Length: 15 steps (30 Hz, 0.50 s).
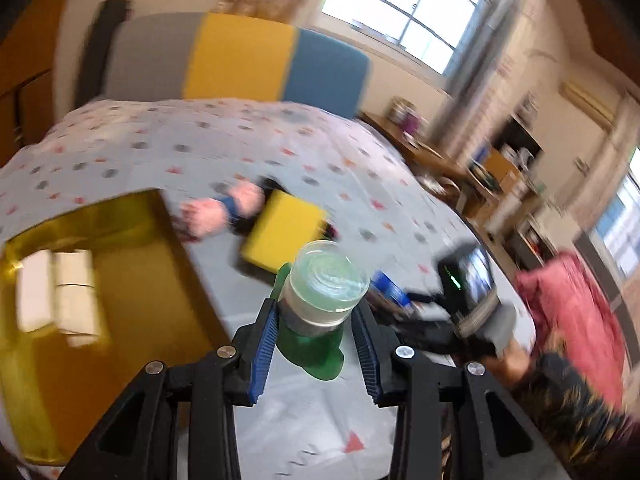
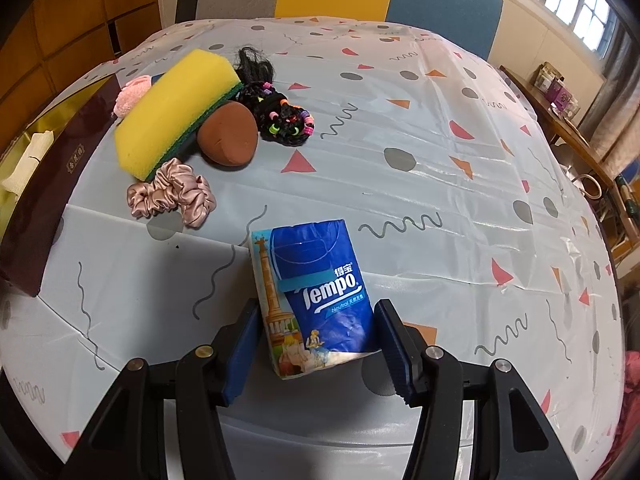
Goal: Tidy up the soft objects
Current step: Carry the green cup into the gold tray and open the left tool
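Left gripper [image 1: 316, 320] tilts down over the table [image 1: 248, 148], pinching a clear tub [image 1: 326, 288] with a green base between its blue pads [image 1: 262, 356]. The tub is lifted off the cloth; the view is blurred. A gold-lined box [image 1: 132, 280] sits at the table's left edge, white items inside.

Right gripper [image 2: 316, 344] points steeply down, jaws spread either side of a blue tissue pack [image 2: 316, 300] lying on the table; whether the pads press it cannot be told.

Beyond lie a sponge [image 2: 176, 112], a brown pouf [image 2: 228, 136], a pink scrunchie [image 2: 172, 196], a black beaded hairpiece [image 2: 280, 116] and a pink fluffy item [image 2: 130, 94], clustered together near the box
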Tool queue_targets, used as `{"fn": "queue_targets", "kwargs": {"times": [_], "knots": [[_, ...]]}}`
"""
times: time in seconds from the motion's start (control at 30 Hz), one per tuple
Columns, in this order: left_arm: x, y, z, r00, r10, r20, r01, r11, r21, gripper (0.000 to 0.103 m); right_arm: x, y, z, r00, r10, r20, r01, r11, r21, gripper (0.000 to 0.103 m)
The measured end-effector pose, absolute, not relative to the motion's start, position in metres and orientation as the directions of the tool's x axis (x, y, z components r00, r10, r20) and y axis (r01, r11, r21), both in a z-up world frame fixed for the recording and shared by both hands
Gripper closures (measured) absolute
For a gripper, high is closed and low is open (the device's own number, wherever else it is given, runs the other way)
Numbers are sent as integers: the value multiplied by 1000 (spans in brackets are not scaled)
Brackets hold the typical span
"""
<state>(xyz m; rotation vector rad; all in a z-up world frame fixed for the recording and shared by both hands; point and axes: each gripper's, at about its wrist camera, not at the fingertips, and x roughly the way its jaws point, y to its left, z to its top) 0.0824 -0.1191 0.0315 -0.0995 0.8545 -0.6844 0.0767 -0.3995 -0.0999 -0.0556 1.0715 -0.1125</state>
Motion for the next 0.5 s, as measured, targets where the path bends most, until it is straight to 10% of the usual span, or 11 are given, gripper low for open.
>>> {"fn": "queue_targets", "kwargs": {"times": [0.5], "knots": [[229,-41,-49,404,-398,-823,153,917,-369,65,78,-400,-100,472,-118,-874,66,993,-99,45]]}}
